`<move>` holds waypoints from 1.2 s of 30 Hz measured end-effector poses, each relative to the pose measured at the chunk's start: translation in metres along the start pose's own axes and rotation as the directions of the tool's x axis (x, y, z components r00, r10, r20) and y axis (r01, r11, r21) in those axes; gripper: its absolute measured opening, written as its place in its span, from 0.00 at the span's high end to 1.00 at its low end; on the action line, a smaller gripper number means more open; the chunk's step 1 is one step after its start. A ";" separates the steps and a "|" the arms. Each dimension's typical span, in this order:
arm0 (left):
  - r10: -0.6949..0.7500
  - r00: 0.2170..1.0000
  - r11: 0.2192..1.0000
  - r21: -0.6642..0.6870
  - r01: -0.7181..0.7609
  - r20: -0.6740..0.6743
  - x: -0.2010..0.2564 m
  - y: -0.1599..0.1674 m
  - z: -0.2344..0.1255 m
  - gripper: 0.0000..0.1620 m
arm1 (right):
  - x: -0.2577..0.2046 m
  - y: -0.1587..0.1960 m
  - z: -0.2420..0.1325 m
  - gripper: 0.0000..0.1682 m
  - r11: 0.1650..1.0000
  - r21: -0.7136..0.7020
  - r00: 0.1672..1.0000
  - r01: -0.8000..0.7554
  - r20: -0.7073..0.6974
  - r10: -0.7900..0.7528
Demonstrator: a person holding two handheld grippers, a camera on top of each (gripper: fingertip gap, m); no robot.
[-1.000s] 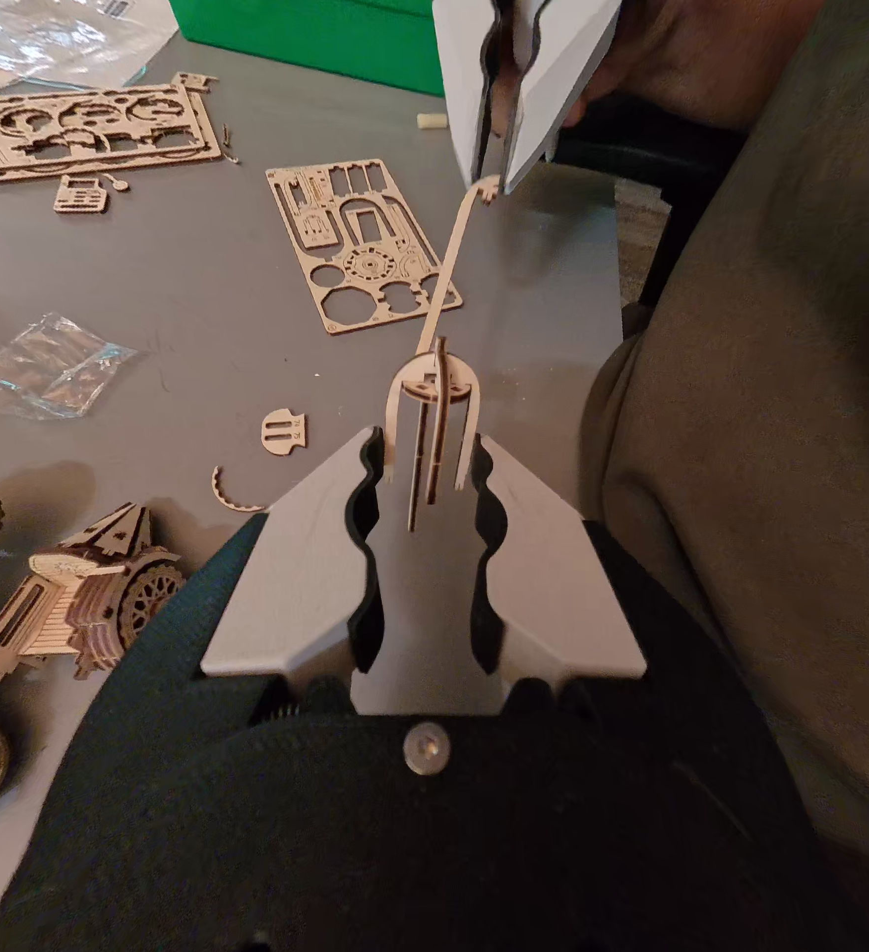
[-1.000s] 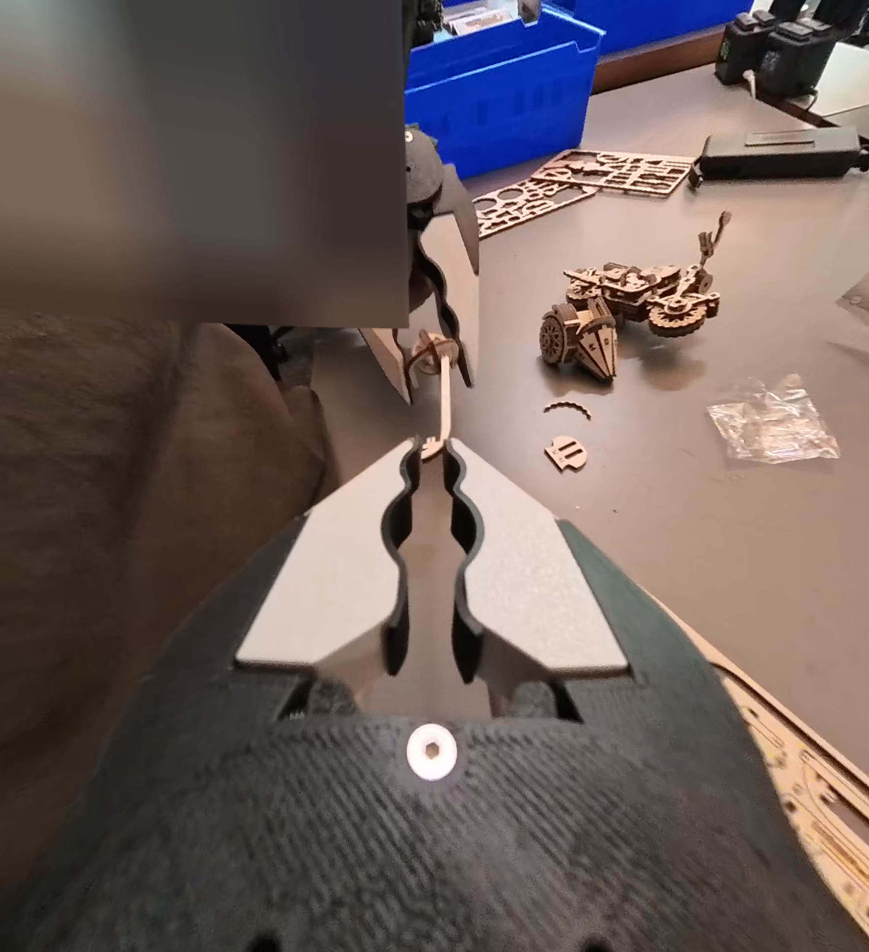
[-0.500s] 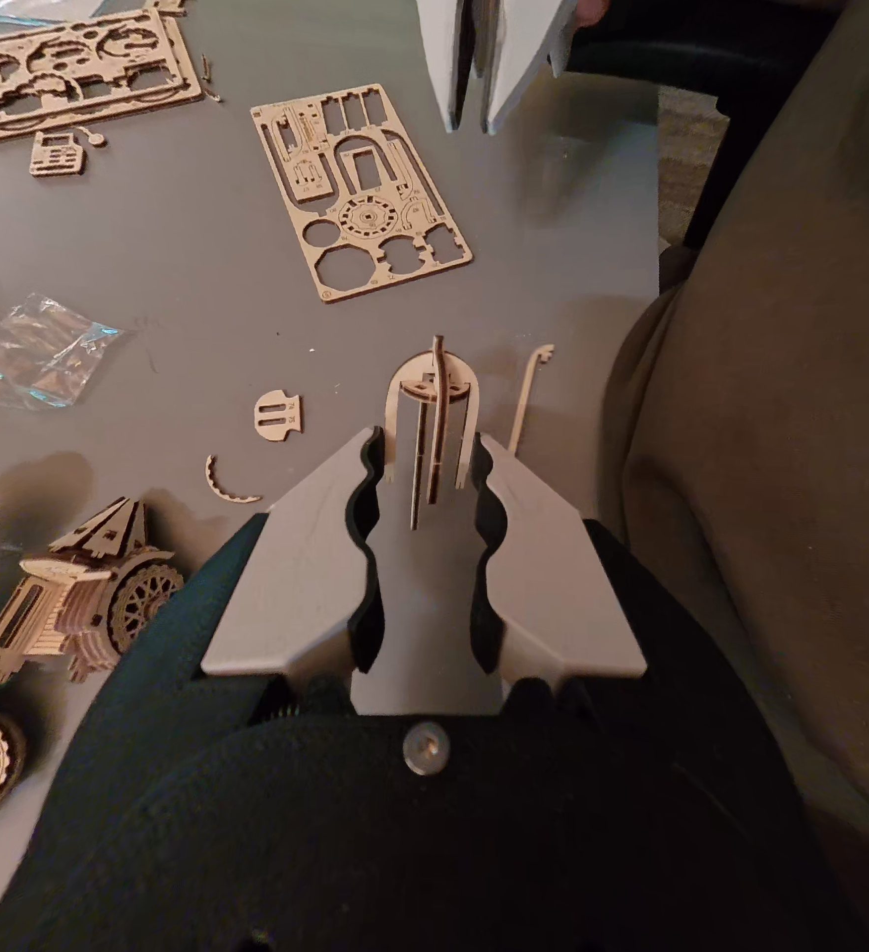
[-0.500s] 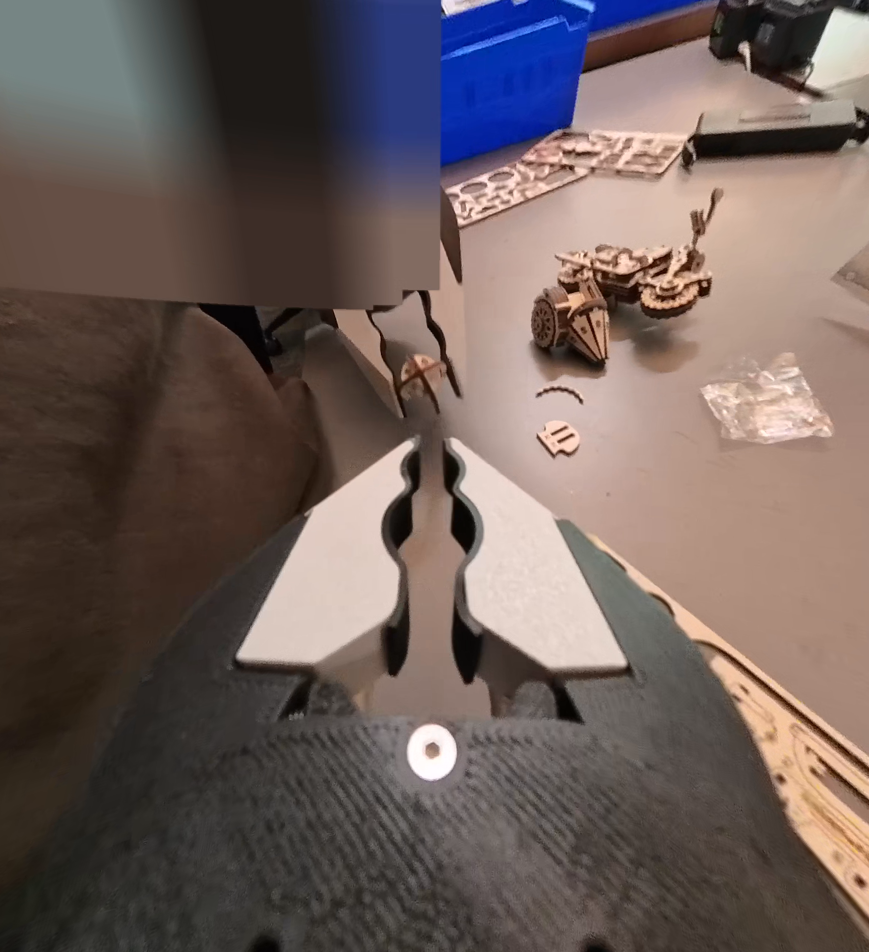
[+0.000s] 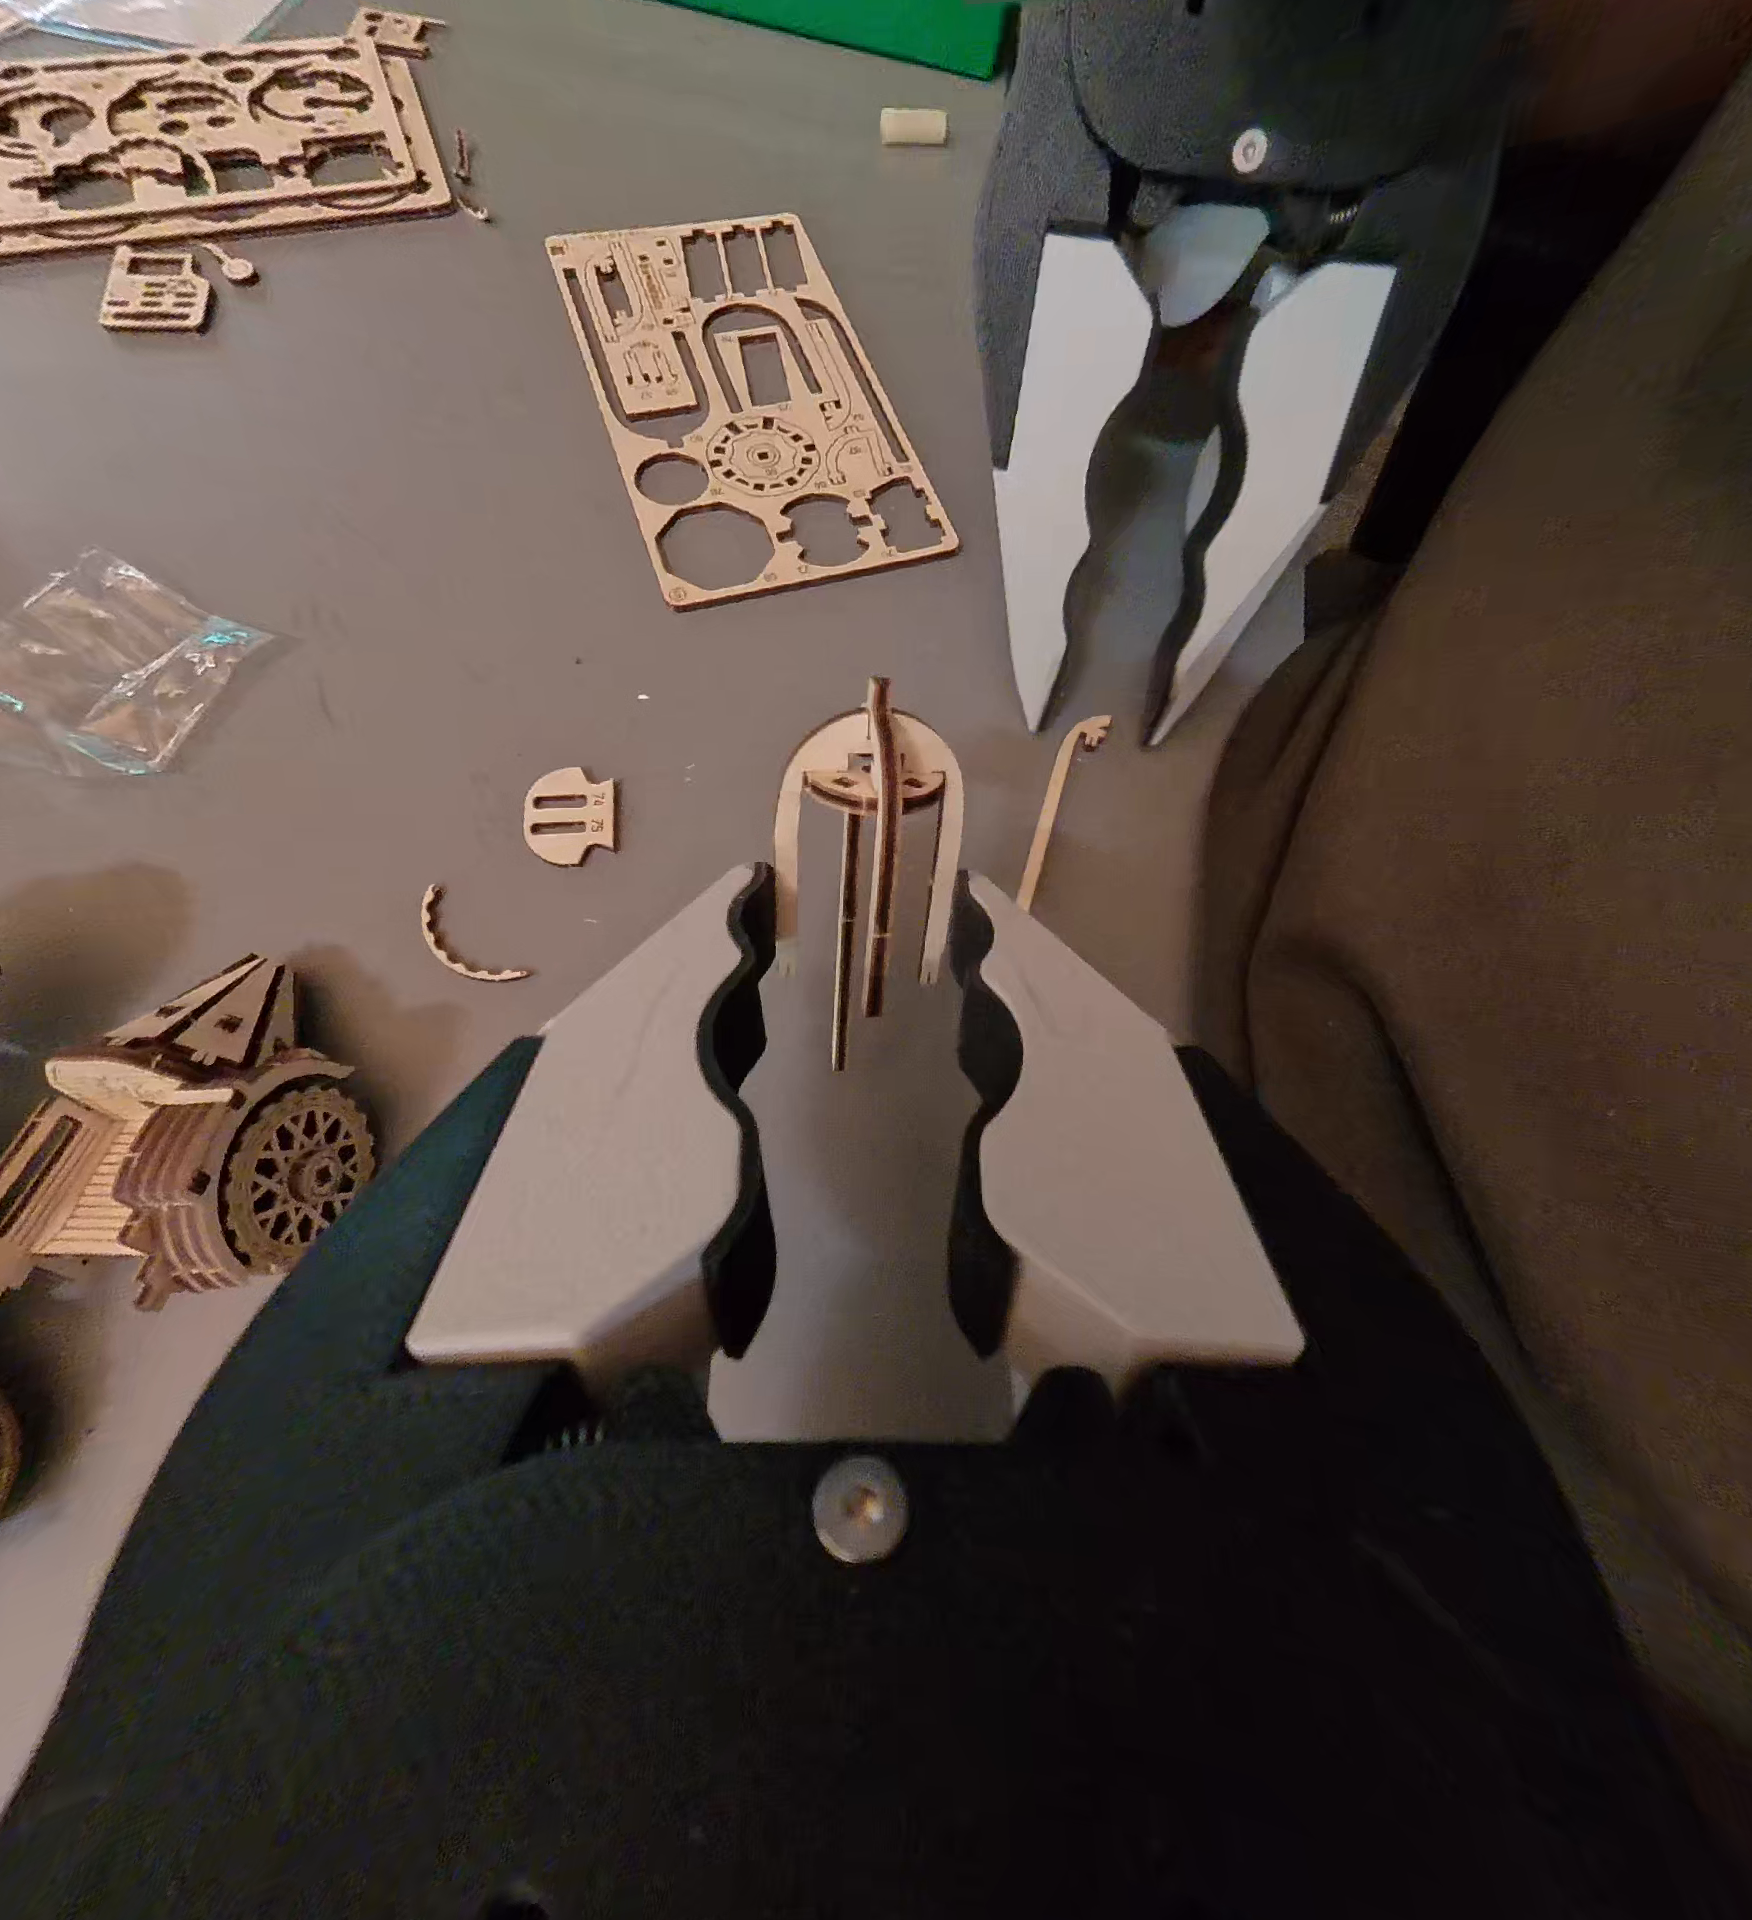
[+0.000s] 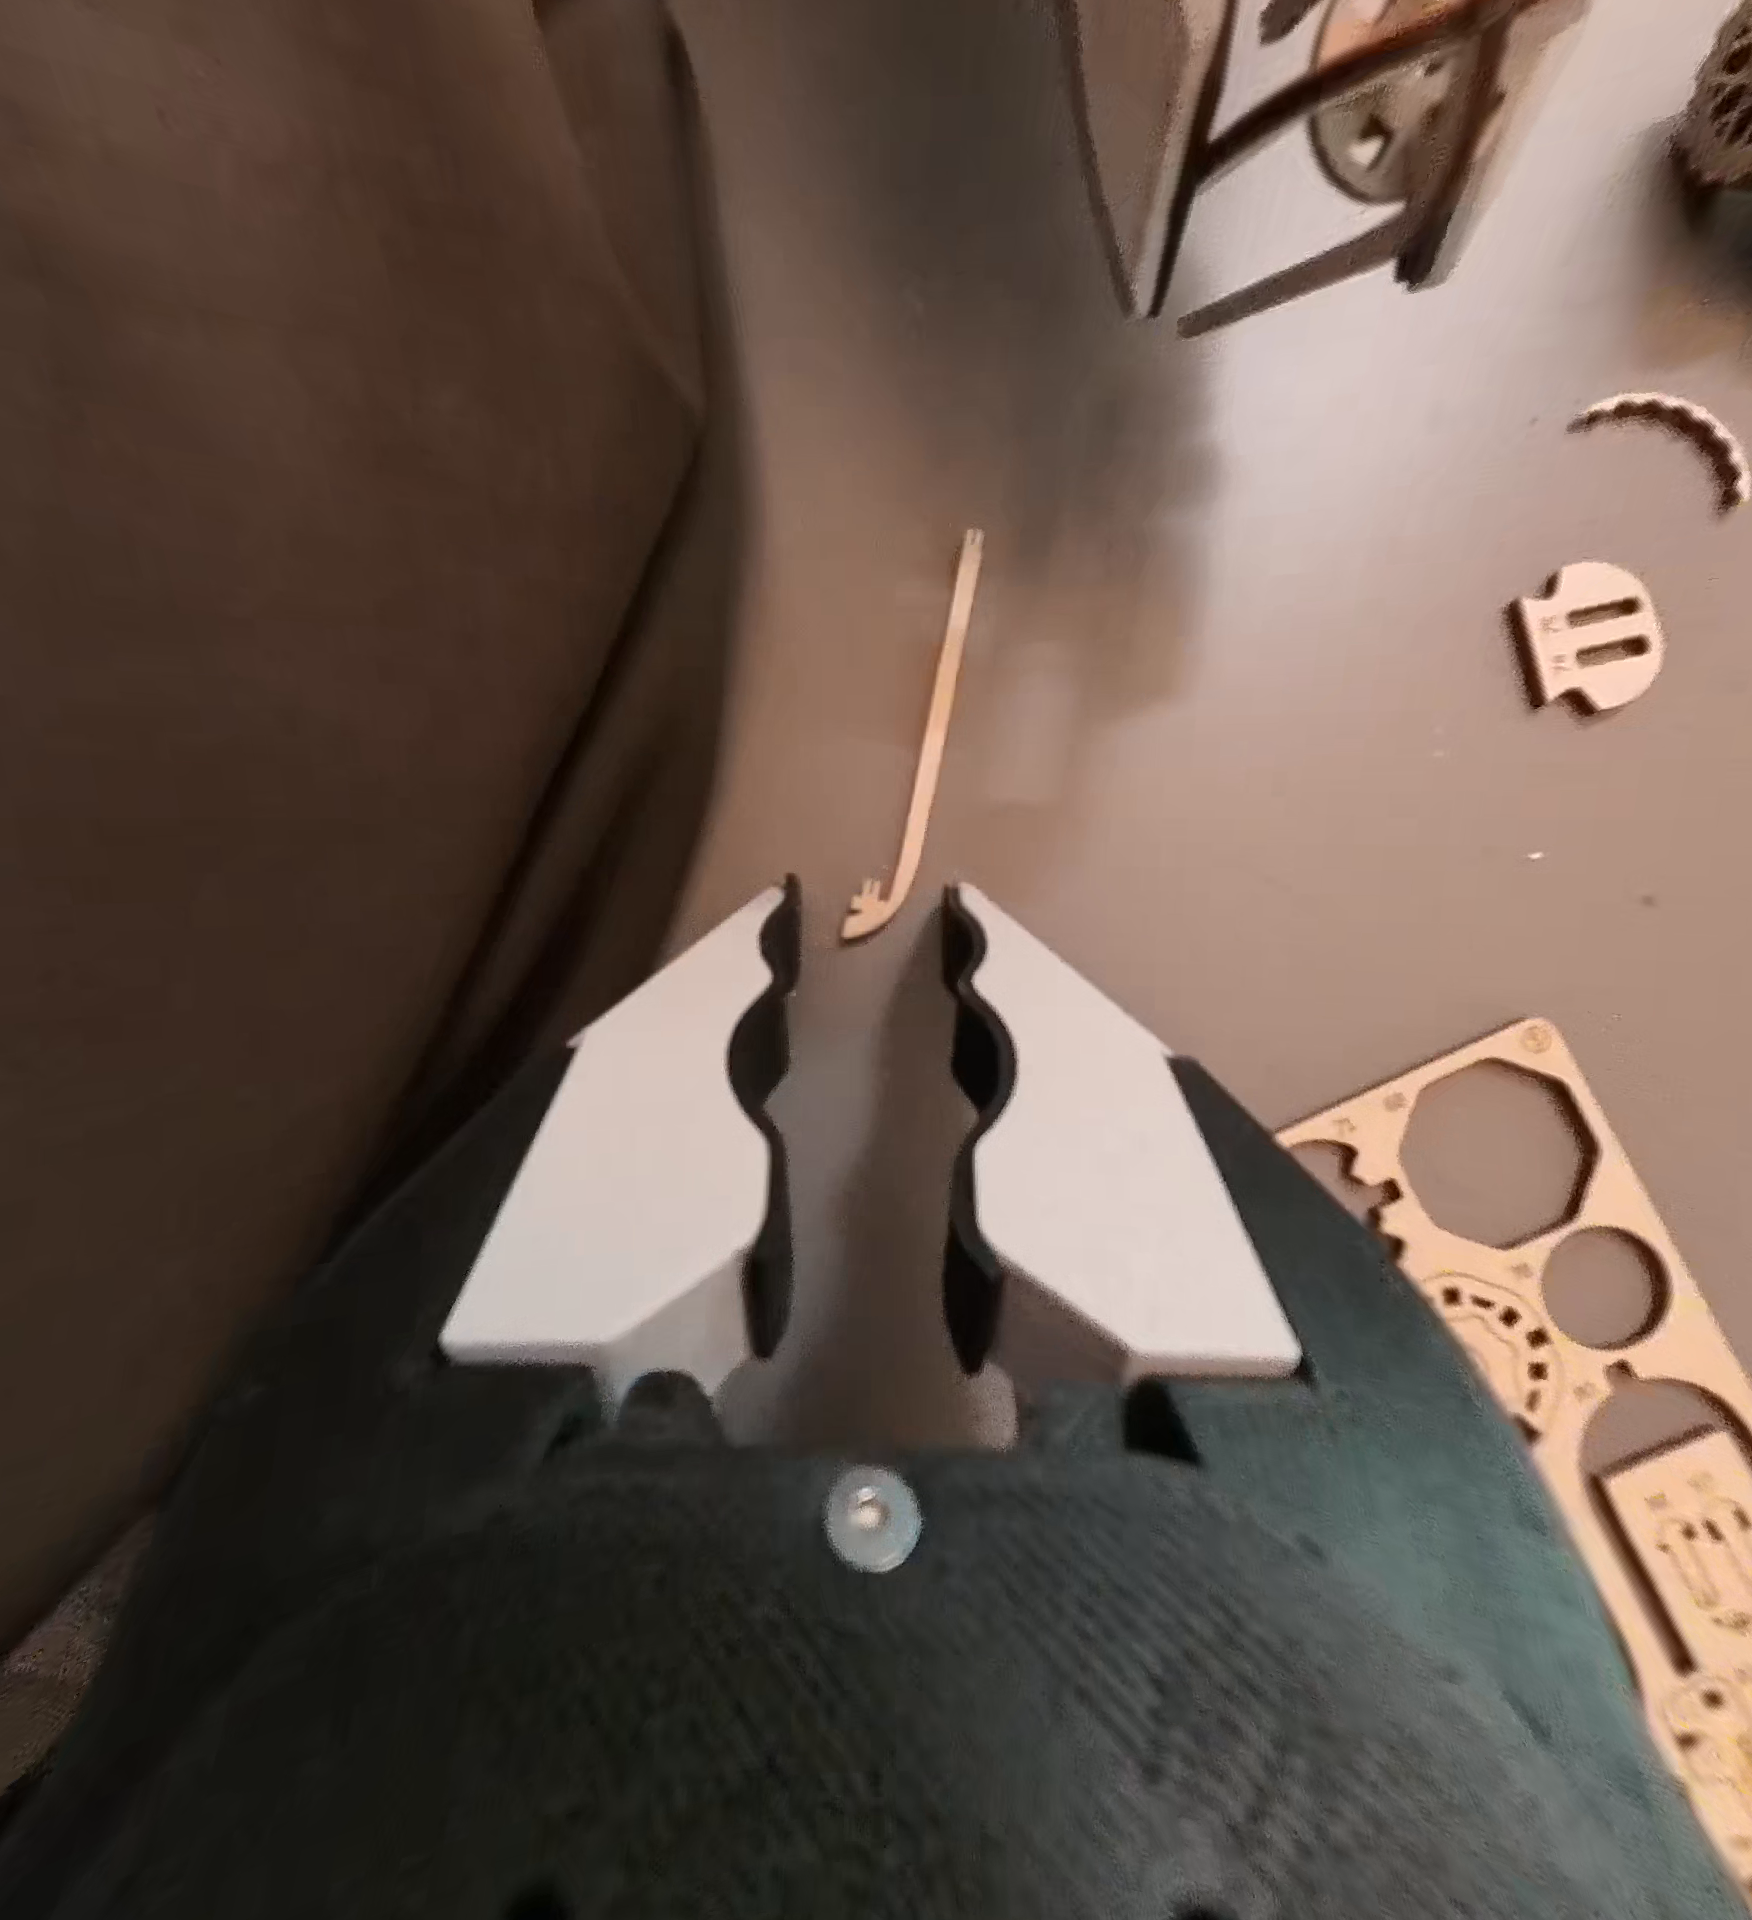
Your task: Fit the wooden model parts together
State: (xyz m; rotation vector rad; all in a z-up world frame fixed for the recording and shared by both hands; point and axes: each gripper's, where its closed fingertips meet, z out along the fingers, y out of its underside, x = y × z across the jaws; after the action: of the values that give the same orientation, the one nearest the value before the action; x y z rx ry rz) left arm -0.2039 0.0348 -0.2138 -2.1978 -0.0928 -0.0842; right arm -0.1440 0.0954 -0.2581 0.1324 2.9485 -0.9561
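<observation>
My left gripper [image 5: 867, 909] is shut on a small wooden arch assembly [image 5: 867, 790]: an arched frame with a disc and upright strips, held by its two legs above the grey table [image 5: 384, 582]. A thin curved wooden strip [image 5: 1054, 805] lies loose on the table just right of it. My right gripper [image 6: 869, 899] is open and empty, pointing down. The strip's [image 6: 939, 727] notched end lies between its fingertips. The right gripper also shows in the left wrist view [image 5: 1095, 717], tips beside the strip's end. The left gripper is a blur at the top of the right wrist view.
A punched parts sheet [image 5: 747, 405] lies behind, with larger sheets [image 5: 155, 135] at the far left. A slotted round piece [image 5: 571, 821], a toothed arc [image 5: 461, 940], a plastic bag [image 5: 93, 665] and a part-built wheeled model [image 5: 176, 1132] lie left. A person's brown clothing [image 5: 1526, 935] borders the table's right edge. The left gripper's tips are roughly 10 centimeters from the right gripper's.
The right gripper let go of the thin strip, which dropped from the assembly onto the table. The right gripper has since opened and come down over the strip's end. The left still holds the assembly.
</observation>
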 end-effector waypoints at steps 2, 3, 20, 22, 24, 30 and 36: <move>0.005 1.000 1.000 -0.005 -0.005 -0.002 0.001 0.001 0.000 0.79 | 0.003 0.000 0.001 0.90 1.000 0.009 1.000 0.011 -0.023 -0.011; 0.005 1.000 1.000 -0.006 -0.005 -0.002 0.002 0.001 0.000 0.79 | 0.004 0.000 0.001 0.92 1.000 0.016 1.000 0.010 -0.024 -0.010; 0.291 0.886 0.954 -0.186 -0.237 0.362 -0.031 0.001 -0.008 0.79 | 0.062 -0.049 -0.079 0.96 0.964 0.226 0.925 -0.140 -0.317 0.208; 0.364 0.829 0.926 -0.263 -0.272 0.424 -0.040 0.004 -0.009 0.79 | 0.064 -0.050 -0.076 0.96 0.986 0.144 0.911 -0.090 -0.389 0.140; 0.414 0.790 0.903 -0.312 -0.294 0.452 -0.045 0.006 -0.009 0.79 | 0.069 -0.042 -0.071 0.96 0.999 0.009 0.877 -0.038 -0.480 0.038; 0.425 0.773 0.897 -0.332 -0.291 0.471 -0.048 0.007 -0.010 0.80 | 0.070 -0.039 -0.063 0.96 0.986 -0.160 0.819 0.038 -0.561 -0.123; 0.521 0.714 0.837 -0.444 -0.320 0.467 -0.052 0.016 -0.007 0.79 | 0.069 -0.039 -0.061 0.96 0.983 -0.173 0.807 0.065 -0.570 -0.153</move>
State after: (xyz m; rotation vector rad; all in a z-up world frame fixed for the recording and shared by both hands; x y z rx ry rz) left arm -0.2543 0.0179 -0.2269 -2.4525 0.1124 0.9034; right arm -0.2167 0.1044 -0.1904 0.3046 3.6178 -0.8206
